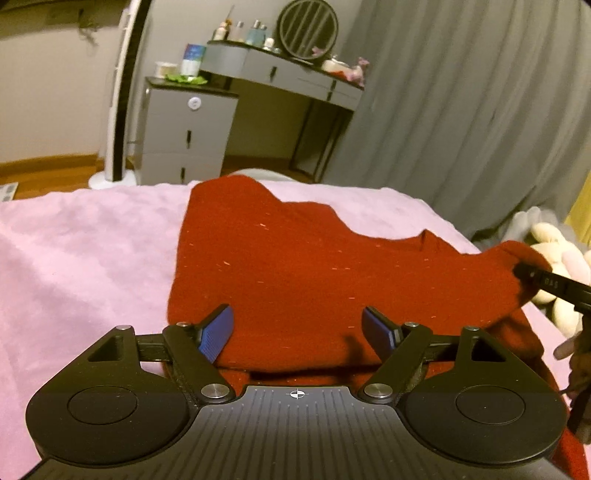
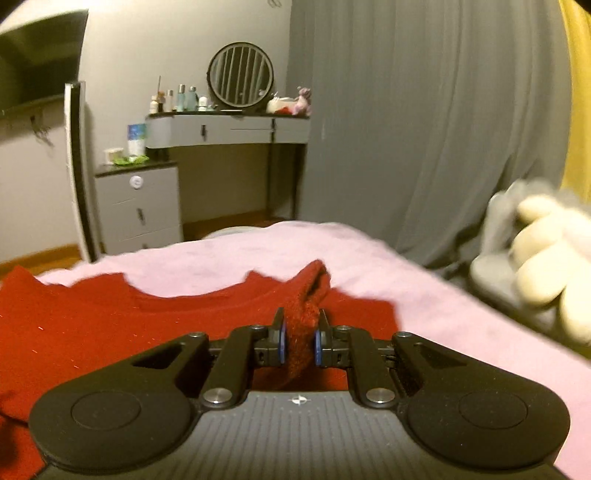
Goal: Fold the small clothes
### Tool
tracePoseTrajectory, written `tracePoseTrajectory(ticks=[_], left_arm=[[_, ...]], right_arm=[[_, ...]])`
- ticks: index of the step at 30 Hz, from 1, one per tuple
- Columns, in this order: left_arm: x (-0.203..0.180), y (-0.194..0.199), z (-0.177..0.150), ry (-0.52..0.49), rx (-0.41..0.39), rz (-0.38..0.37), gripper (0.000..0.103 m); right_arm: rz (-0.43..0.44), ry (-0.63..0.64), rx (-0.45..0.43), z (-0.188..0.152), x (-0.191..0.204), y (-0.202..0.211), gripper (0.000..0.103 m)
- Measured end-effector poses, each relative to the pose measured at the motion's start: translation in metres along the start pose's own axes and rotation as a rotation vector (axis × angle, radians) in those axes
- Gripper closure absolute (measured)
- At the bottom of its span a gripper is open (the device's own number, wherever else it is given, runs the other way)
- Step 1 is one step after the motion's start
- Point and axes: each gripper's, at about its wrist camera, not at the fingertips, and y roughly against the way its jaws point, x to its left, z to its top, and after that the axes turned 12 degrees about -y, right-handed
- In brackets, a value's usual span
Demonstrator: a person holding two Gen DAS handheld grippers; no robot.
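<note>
A dark red knitted garment lies spread on a pink blanket over the bed. My left gripper is open, its blue pads wide apart just above the garment's near edge, holding nothing. My right gripper is shut on a bunched fold of the red garment, lifted a little above the rest of the cloth. In the left wrist view the right gripper's black finger shows at the garment's raised right corner.
A cream plush toy lies at the bed's right edge. Beyond the bed stand a grey drawer unit, a dressing table with a round mirror and bottles, a white tower fan and grey curtains.
</note>
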Motion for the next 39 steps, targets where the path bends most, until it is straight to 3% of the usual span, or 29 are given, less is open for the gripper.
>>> tracePoseTrajectory(ticks=[12, 14, 17, 19, 22, 24, 26, 28, 31, 39], left_arm=[[-0.007, -0.012, -0.01, -0.06, 0.009, 0.043, 0.018], [-0.012, -0.013, -0.011, -0.104, 0.017, 0.057, 0.017], [-0.014, -0.008, -0.007, -0.096, 0.015, 0.046, 0.015], [-0.009, -0.004, -0.003, -0.027, 0.0, 0.013, 0.015], [-0.005, -0.001, -0.002, 0.038, -0.028, -0.045, 0.015], [-0.01, -0.003, -0.003, 0.014, -0.017, -0.04, 0.016], [-0.016, -0.002, -0.004, -0.032, -0.022, -0.014, 0.017], [-0.018, -0.002, -0.004, -0.05, -0.025, 0.008, 0.017], [-0.013, -0.007, -0.006, -0.031, -0.009, 0.02, 0.018], [-0.017, 0.002, 0.001, -0.026, -0.037, 0.036, 0.02]], right_arm=[[-0.161, 0.094, 0.062, -0.021, -0.02, -0.029, 0.089], [-0.193, 0.09, 0.142, -0.027, -0.026, -0.042, 0.07], [-0.22, -0.013, 0.144, -0.016, -0.037, -0.03, 0.059], [-0.192, -0.13, 0.129, -0.006, -0.042, -0.009, 0.059], [0.032, -0.323, 0.128, 0.0, -0.045, 0.022, 0.059], [0.151, -0.341, 0.17, -0.005, -0.032, 0.027, 0.061], [0.136, -0.211, 0.203, -0.019, -0.008, 0.022, 0.078], [0.1, -0.095, 0.265, -0.039, 0.009, 0.008, 0.08], [0.057, 0.02, 0.236, -0.051, 0.025, -0.001, 0.08], [0.042, -0.015, 0.269, -0.036, 0.025, -0.031, 0.082]])
